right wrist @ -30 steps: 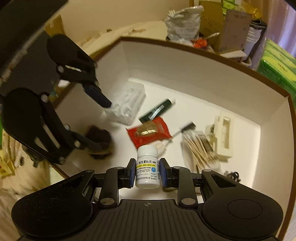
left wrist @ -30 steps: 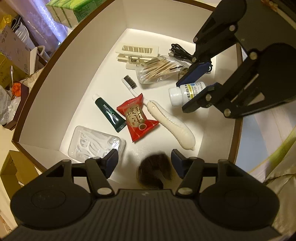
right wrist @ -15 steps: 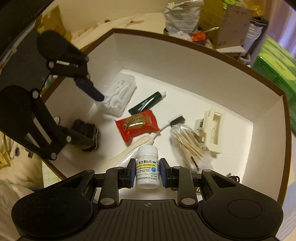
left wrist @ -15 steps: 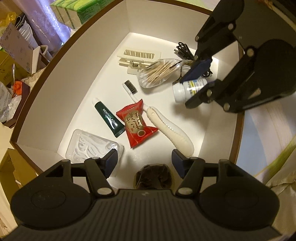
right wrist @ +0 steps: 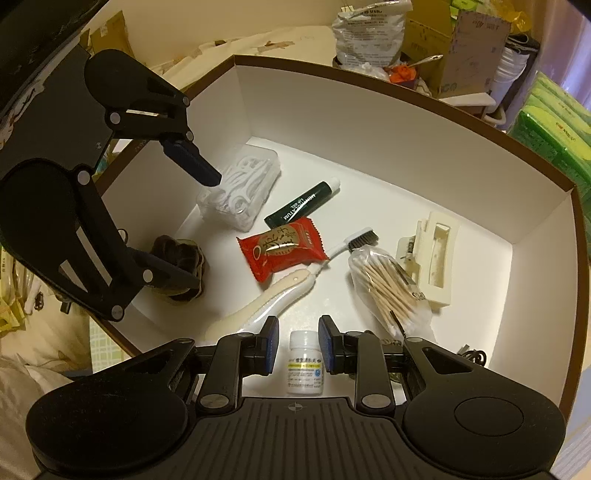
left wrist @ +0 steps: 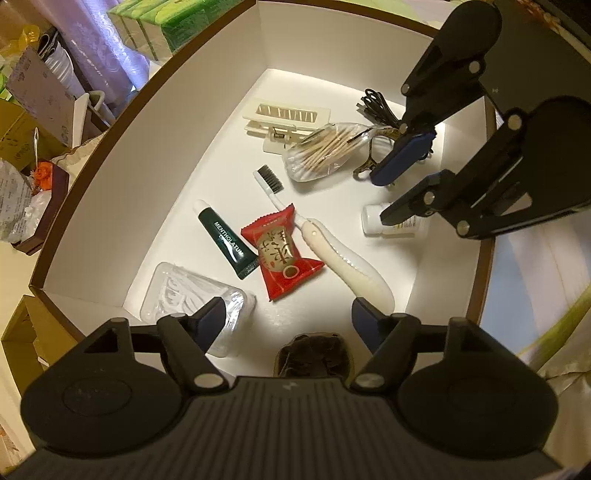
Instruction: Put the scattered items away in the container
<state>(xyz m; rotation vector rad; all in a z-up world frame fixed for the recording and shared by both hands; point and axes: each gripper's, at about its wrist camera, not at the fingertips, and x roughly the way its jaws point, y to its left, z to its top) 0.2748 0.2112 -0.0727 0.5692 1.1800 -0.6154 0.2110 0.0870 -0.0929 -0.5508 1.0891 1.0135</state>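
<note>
A white box (left wrist: 207, 122) with a brown rim holds the items. A small white pill bottle (right wrist: 304, 365) lies on the box floor near the right wall, also seen in the left wrist view (left wrist: 373, 221). My right gripper (right wrist: 297, 325) is open, its blue pads on either side of the bottle's cap and clear of it. My left gripper (left wrist: 288, 314) is open above a brown hair scrunchie (left wrist: 314, 350) at the near wall. From the right wrist view, the left gripper (right wrist: 205, 232) hangs over that scrunchie (right wrist: 177, 254).
Inside the box lie a clear case of floss picks (left wrist: 184, 291), a green lip-gel tube (left wrist: 227, 240), a red packet (left wrist: 279, 251), a white toothbrush (left wrist: 347, 262), a bag of cotton swabs (left wrist: 325, 151), a cream clip (left wrist: 288, 118) and a black cable (left wrist: 376, 107). Green cartons (left wrist: 177, 22) and cardboard boxes (left wrist: 33, 96) crowd the outside.
My right gripper lowered the pill bottle into the box and opened, leaving it lying on the floor. The left gripper stayed open over the scrunchie, drawing back slightly.
</note>
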